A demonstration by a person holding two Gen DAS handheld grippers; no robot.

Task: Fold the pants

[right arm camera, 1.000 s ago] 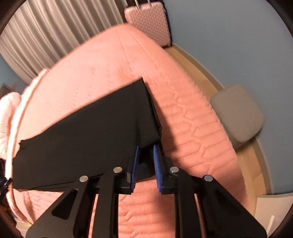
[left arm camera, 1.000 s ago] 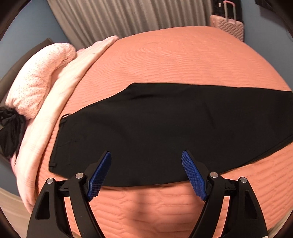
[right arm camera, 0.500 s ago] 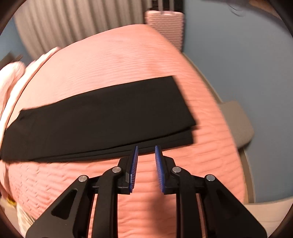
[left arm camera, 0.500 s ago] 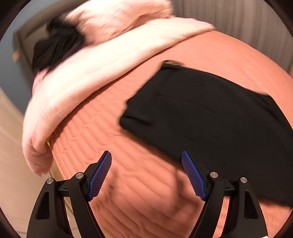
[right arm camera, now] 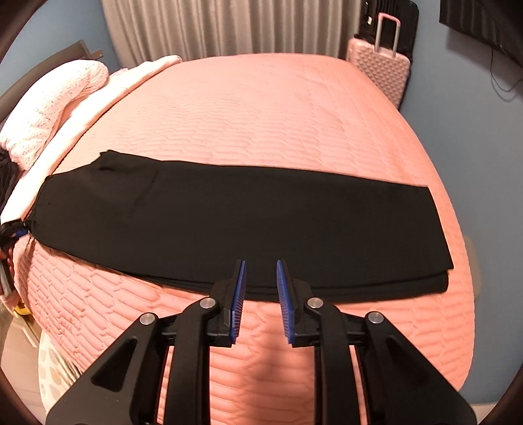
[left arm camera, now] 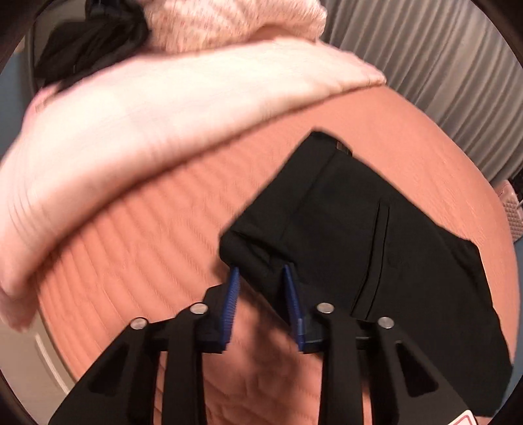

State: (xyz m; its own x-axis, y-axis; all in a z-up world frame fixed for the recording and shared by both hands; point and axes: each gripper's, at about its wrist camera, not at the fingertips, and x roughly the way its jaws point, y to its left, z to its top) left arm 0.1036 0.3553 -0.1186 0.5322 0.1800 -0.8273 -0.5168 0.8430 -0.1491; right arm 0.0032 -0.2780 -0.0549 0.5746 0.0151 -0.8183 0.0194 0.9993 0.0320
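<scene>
Black pants (right arm camera: pixel 248 222) lie folded lengthwise across the salmon quilted bed (right arm camera: pixel 278 108), waistband at the left, leg hems at the right. In the left wrist view my left gripper (left arm camera: pixel 260 273) has its blue pads closed in on the near corner of the waistband (left arm camera: pixel 248 251), which is bunched and lifted between them. The rest of the pants (left arm camera: pixel 392 261) runs off to the right. My right gripper (right arm camera: pixel 260 266) hovers at the near long edge of the pants, mid-length, jaws narrowly apart with nothing between them.
A pale pink blanket (left arm camera: pixel 147 124) and a knitted pillow (left arm camera: pixel 235 23) lie along the head of the bed, with a dark garment (left arm camera: pixel 88 42) beside them. A pink suitcase (right arm camera: pixel 379 68) stands at the far right by the grey curtain (right arm camera: pixel 228 26).
My left gripper swung to the waistband end and closed from wide open onto its near corner. My right gripper let go of the leg hem and drew back toward mid-length.
</scene>
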